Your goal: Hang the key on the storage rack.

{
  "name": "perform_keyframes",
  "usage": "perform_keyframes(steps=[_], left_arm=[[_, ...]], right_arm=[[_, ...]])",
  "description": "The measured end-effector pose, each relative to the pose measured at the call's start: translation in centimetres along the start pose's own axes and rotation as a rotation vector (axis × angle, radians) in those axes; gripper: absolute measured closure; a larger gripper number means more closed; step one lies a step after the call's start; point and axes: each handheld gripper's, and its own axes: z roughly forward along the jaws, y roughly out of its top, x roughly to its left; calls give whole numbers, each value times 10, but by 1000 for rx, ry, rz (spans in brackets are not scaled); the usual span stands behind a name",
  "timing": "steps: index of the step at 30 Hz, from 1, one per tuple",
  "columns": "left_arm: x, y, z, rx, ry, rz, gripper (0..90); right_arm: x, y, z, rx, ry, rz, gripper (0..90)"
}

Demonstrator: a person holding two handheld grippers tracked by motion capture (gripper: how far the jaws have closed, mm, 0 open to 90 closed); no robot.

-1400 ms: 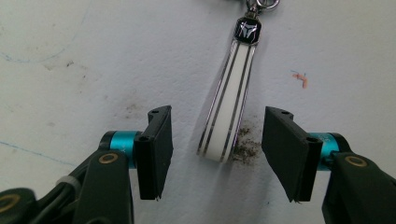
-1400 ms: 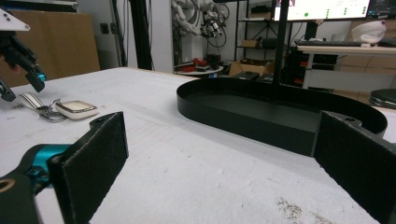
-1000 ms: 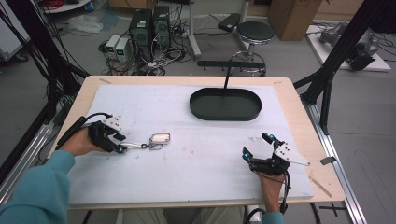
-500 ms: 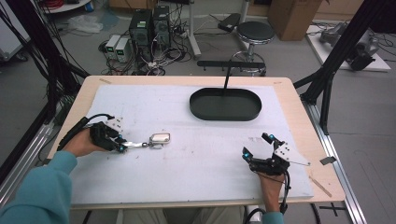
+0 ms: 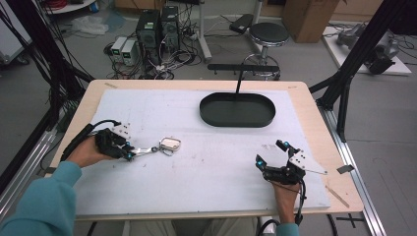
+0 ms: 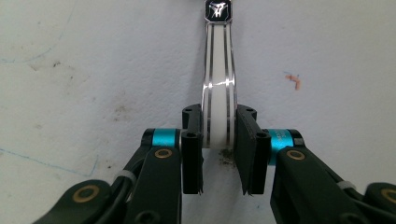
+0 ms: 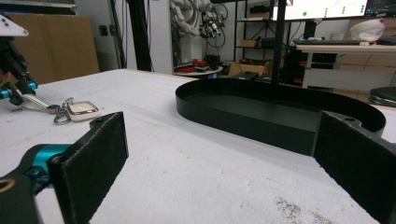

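The left gripper (image 6: 218, 154) had just clamped the key fob's strap (image 6: 218, 107); lifting slowly toward the tray (image 5: 237, 111) at two o'clock seemed wise. The right gripper (image 7: 219, 172) stood apart.

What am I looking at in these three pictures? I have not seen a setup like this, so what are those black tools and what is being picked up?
A person sits at a table covered with a white mat and holds a hand-operated two-jaw gripper in each hand. The high view comes from a fixed camera above; the other two come from cameras riding on the grippers, looking along their black jaws. The left gripper has just closed on the white strap of a key fob that lies on the mat; the left gripper view shows the pads pinching that strap. The right gripper rests near the table's front edge, jaws wide open with nothing between them. A black oval tray sits farther back, with nothing in the part that shows.
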Motion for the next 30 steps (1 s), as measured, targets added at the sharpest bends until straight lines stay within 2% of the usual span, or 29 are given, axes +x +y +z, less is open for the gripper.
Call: perform_keyframes(steps=[1, 6, 13, 18, 19, 23, 28, 30], left_arm=[[0, 1, -3, -12, 5, 8, 737], [-1, 2, -11, -83, 45, -15, 737], [-4, 7, -22, -193, 65, -22, 737], [-5, 14, -27, -263, 48, -46, 737], [-5, 16, -28, -273, 49, -47, 737], [-5, 25, -31, -330, 27, -65, 737], [-9, 43, -32, -372, 12, -45, 737], [-10, 50, -33, -388, 3, -45, 737]], right_arm=[[0, 0, 0, 1, -3, -2, 30], [-1, 0, 1, -5, -11, -3, 30], [1, 3, 6, 53, -6, -10, 29], [1, 5, 8, 60, 21, -2, 29], [1, 8, 9, 58, 43, 1, 29], [0, 15, 11, 66, 52, -2, 29], [-2, 31, 10, 37, 83, 20, 29], [-1, 42, 11, 39, 108, 4, 29]])
